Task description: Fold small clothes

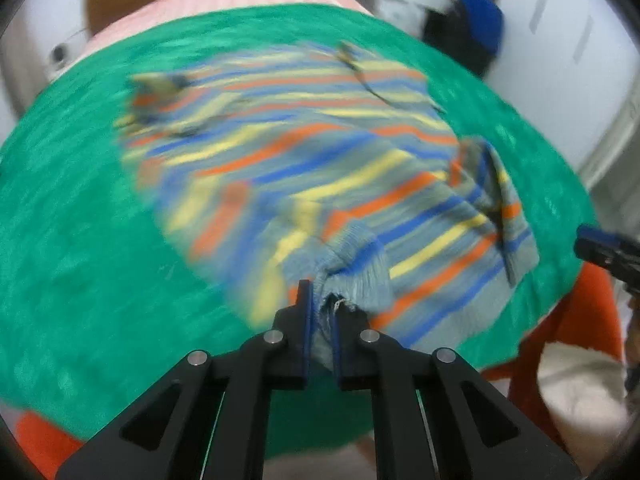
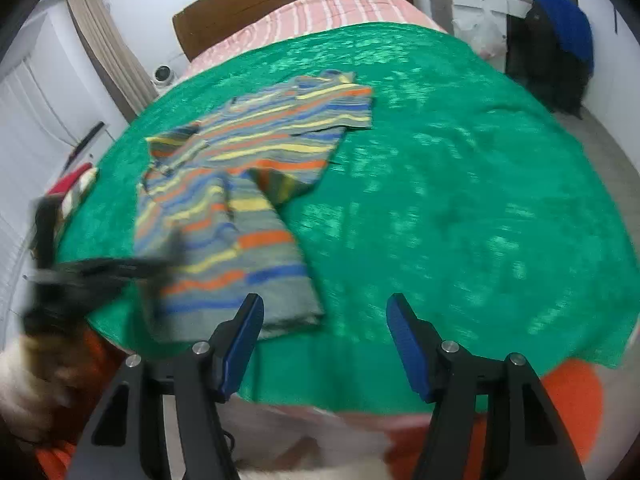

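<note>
Jaws first: your left gripper [image 1: 322, 308] is pinched tight on the ribbed hem of the striped sweater [image 1: 304, 168], with a wad of pale blue knit squeezed between the blue pads, while your right gripper [image 2: 324, 344] stands with its jaws wide apart and nothing between them, hanging over bare green blanket [image 2: 460, 200] near the foot of the bed. The sweater lies on that blanket toward your left side, partly doubled over itself, one sleeve crossing the body and the bottom edge nearest you. Holding it by the hem makes sense, because that ribbed band is the firmest part and gives you a straight line to carry upward toward the collar. The left view is smeared, so the cloth looks to be on the move and I cannot tell how flat the far half lies. Your right jaws sit well apart from the garment, probably waiting for the other hem corner; take it before lifting further, or the fold may skew to one side.
</note>
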`<state>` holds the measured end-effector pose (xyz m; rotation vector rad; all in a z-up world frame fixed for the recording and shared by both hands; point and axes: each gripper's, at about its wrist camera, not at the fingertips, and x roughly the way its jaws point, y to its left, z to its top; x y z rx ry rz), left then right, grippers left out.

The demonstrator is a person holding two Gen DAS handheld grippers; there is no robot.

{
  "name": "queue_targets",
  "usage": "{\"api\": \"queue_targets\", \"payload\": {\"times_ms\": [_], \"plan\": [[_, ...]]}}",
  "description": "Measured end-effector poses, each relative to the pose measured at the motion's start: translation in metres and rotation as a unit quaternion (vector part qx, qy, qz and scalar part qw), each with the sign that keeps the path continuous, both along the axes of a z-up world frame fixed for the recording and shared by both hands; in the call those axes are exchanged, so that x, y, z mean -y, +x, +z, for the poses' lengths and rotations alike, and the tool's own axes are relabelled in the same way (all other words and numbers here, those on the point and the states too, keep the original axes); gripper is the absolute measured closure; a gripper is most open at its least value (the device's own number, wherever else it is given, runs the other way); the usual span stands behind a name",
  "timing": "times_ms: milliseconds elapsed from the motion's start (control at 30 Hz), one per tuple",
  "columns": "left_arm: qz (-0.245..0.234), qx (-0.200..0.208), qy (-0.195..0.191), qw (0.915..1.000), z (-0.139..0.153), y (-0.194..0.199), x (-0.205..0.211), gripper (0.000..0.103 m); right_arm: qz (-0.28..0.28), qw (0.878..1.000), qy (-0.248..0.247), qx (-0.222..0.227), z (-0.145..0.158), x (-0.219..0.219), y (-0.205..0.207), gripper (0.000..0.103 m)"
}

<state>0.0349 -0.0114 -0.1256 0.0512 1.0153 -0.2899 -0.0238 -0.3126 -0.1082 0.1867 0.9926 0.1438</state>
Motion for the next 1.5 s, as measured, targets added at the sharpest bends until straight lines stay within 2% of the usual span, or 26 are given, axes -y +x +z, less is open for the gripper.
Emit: {"api": "queue_targets", "payload": {"times_ms": [67, 167, 200, 233, 300, 333, 400, 433, 467, 500, 533, 567, 600, 633, 667, 700, 767, 867, 900, 967, 1033, 1200, 1300, 1367, 1433, 1500], "plan": [[0.035, -0.016, 0.009, 0.9992, 0.001, -0.016, -0.041, 0.096, -0.002, 1.0, -0.009, -0.005, -0.001, 0.007, -0.003, 0.039], [0.07, -0.058, 0.023, 0.9955, -0.012, -0.037, -0.083, 0.082, 0.003, 1.0, -0.015, -0.009, -0.003, 0.006, 0.0, 0.039], [0.083, -0.059, 0.025, 0.9945, -0.014, -0.042, -0.094, 0.071, 0.007, 1.0, -0.013, -0.009, -0.004, 0.003, 0.002, 0.039], [0.09, -0.057, 0.018, 0.9941, -0.012, -0.045, -0.101, 0.051, 0.012, 1.0, -0.007, -0.009, -0.004, -0.001, 0.004, 0.039], [0.107, -0.042, -0.017, 0.9933, -0.008, -0.052, -0.113, 0.025, 0.02, 1.0, 0.011, -0.009, -0.004, -0.01, 0.011, 0.039], [0.111, -0.033, -0.034, 0.9928, -0.006, -0.05, -0.115, 0.018, 0.024, 0.999, 0.02, -0.012, -0.004, -0.015, 0.014, 0.038], [0.1, -0.031, -0.038, 0.9938, -0.01, -0.041, -0.11, 0.016, 0.035, 0.999, 0.035, -0.014, -0.006, -0.023, 0.019, 0.031], [0.092, -0.041, -0.015, 0.9948, -0.019, -0.032, -0.102, 0.016, 0.042, 0.998, 0.041, -0.017, -0.01, -0.028, 0.024, 0.025], [0.089, -0.05, 0.002, 0.9947, -0.029, -0.027, -0.096, 0.018, 0.045, 0.998, 0.04, -0.022, -0.014, -0.033, 0.028, 0.025], [0.083, -0.071, 0.022, 0.9938, -0.043, -0.021, -0.089, 0.035, 0.048, 0.998, 0.036, -0.031, -0.022, -0.037, 0.034, 0.025], [0.076, -0.085, 0.027, 0.9931, -0.051, -0.016, -0.086, 0.056, 0.05, 0.997, 0.035, -0.04, -0.031, -0.039, 0.04, 0.025], [0.073, -0.088, 0.03, 0.993, -0.054, -0.017, -0.085, 0.063, 0.051, 0.997, 0.033, -0.052, -0.04, -0.041, 0.046, 0.027], [0.067, -0.082, 0.03, 0.9939, -0.052, -0.018, -0.083, 0.091, 0.052, 0.996, 0.031, -0.065, -0.048, -0.04, 0.051, 0.034], [0.053, -0.085, 0.026, 0.9946, -0.047, -0.019, -0.081, 0.098, 0.051, 0.995, 0.027, -0.08, -0.054, -0.037, 0.053, 0.055], [0.053, -0.081, 0.022, 0.9951, -0.04, -0.023, -0.083, 0.099, 0.046, 0.995, 0.025, -0.083, -0.053, -0.033, 0.052, 0.067], [0.055, -0.074, 0.01, 0.9957, -0.031, -0.028, -0.089, 0.099, 0.042, 0.995, 0.031, -0.084, -0.05, -0.026, 0.049, 0.07], [0.059, -0.071, -0.005, 0.9957, -0.023, -0.033, -0.098, 0.099, 0.024, 0.995, 0.04, -0.087, -0.038, -0.007, 0.04, 0.07], [0.059, -0.075, -0.013, 0.9953, -0.026, -0.034, -0.1, 0.099, -0.013, 0.996, 0.009, -0.088, -0.028, 0.017, 0.026, 0.068], [0.059, -0.077, -0.007, 0.9953, -0.031, -0.031, -0.098, 0.099, -0.013, 0.996, 0.004, -0.088, -0.027, 0.019, 0.025, 0.064], [0.056, -0.079, 0.001, 0.9953, -0.038, -0.023, -0.092, 0.099, 0.0, 0.997, 0.002, -0.075, -0.024, 0.015, 0.024, 0.035], [0.052, -0.078, 0.012, 0.9955, -0.043, -0.019, -0.086, 0.098, 0.024, 0.998, 0.003, -0.05, -0.017, -0.002, 0.024, 0.029], [0.053, -0.076, 0.021, 0.9954, -0.044, -0.018, -0.085, 0.098, 0.089, 0.996, -0.027, -0.018, -0.024, -0.069, 0.042, 0.027], [0.065, -0.08, 0.007, 0.9946, -0.042, -0.02, -0.095, 0.098, 0.1, 0.993, -0.069, 0.003, -0.033, -0.087, 0.054, 0.034], [0.073, -0.083, -0.003, 0.9939, -0.041, -0.023, -0.102, 0.098, 0.053, 0.996, -0.074, -0.011, -0.037, -0.064, 0.063, 0.065], [0.077, -0.084, -0.01, 0.9935, -0.041, -0.025, -0.105, 0.098, -0.031, 0.998, -0.048, -0.031, -0.034, -0.013, 0.063, 0.069], [0.077, -0.085, -0.008, 0.9934, -0.042, -0.026, -0.104, 0.098, -0.065, 0.995, -0.074, -0.035, -0.027, 0.015, 0.056, 0.069]]}}
